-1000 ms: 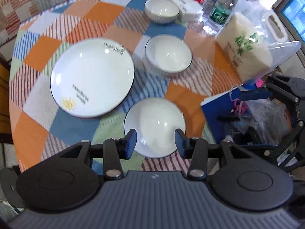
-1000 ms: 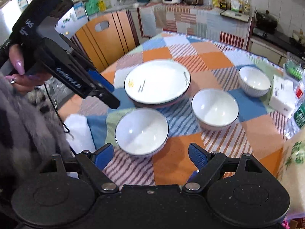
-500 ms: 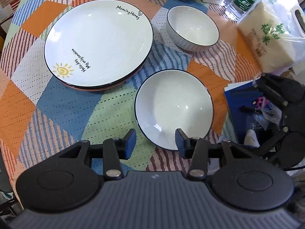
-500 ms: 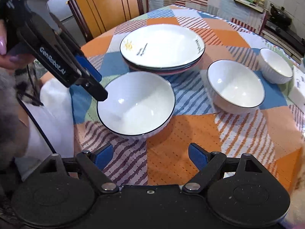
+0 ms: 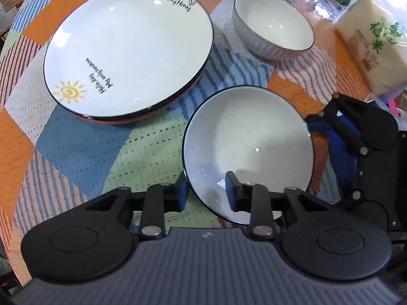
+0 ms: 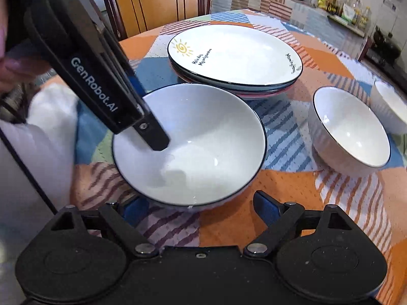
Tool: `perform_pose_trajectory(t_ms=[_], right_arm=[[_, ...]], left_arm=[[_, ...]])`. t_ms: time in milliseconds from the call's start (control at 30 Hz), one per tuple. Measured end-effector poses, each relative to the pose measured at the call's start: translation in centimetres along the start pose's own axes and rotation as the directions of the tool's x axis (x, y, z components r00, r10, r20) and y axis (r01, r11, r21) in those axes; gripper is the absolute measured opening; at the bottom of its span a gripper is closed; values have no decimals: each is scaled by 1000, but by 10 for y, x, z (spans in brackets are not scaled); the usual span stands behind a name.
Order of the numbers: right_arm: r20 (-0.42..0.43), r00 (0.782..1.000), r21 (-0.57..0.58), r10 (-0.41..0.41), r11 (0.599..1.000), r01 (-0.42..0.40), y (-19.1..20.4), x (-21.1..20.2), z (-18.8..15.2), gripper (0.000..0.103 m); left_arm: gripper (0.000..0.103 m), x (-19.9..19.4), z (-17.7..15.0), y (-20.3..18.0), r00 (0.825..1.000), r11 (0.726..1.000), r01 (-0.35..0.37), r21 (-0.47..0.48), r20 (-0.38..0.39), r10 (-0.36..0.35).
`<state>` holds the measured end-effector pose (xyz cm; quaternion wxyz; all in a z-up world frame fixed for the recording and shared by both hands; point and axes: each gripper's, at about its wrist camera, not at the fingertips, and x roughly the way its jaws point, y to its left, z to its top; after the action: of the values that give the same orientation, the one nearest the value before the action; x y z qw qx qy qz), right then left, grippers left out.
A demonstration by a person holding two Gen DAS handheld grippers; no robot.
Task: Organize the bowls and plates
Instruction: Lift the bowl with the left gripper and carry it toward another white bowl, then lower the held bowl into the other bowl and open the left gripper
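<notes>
— As far as I can see from here, left gripper point(image 5: 206, 190) straddles the near rim of the closest bowl point(image 5: 251, 137): one finger outside, one inside the wall. Jaws narrow, not yet clamped, though the contact is hard to judge. Agree?

— Agree. Right gripper point(image 6: 201, 206) sits low at the table edge just beside that bowl point(image 6: 193, 142), jaws wide, holding nothing.

— How would you do the pinch well?

— Seat the rim deep between the pads before closing, close squarely on the wall, lift level. Glazed ceramic will likely slip if only the lip is caught. The other gripper should stay clear or steady the far side.

— Contents?

— Bowl's empty. Beyond it, the plate stack point(image 5: 127, 50), top plate printed with a sun and lettering, nothing on it. To the right, a second bowl point(image 5: 273, 25), empty, apart from the first. A third bowl point(image 6: 391, 106) farther back, mostly cut off.

— Past those?

— Rice bag point(image 5: 374, 48) at the cloth's edge.
</notes>
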<state>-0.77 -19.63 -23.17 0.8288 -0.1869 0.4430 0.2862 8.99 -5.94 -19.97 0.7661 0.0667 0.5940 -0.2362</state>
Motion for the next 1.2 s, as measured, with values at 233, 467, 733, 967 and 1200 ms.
perform_pose_trajectory(t_ms=[233,467,733,967,1200], right_arm=[[32,999,-47,35,998,-33,3,6,5,93],[81,996,29,44,999,-46,-5,-8,5,93],[155,987,44,33,998,-41,-8,-49,16,93],[213,977,59,-3,998,-10,-17,-77,30,93],[288,956,92,-59,995,34,-33,-112,39,93]], left_arm=[[18,-3,1,2,1000,999,0,-32,5,0],[18,-21,7,-9,1000,1000,-6,-1,23,6],[18,-61,21,-21,1000,998,-3,68,29,1],[18,-98,37,-32,997,996,-9,93,83,1],[19,-137,61,-54,987,988,-8,153,163,-17]])
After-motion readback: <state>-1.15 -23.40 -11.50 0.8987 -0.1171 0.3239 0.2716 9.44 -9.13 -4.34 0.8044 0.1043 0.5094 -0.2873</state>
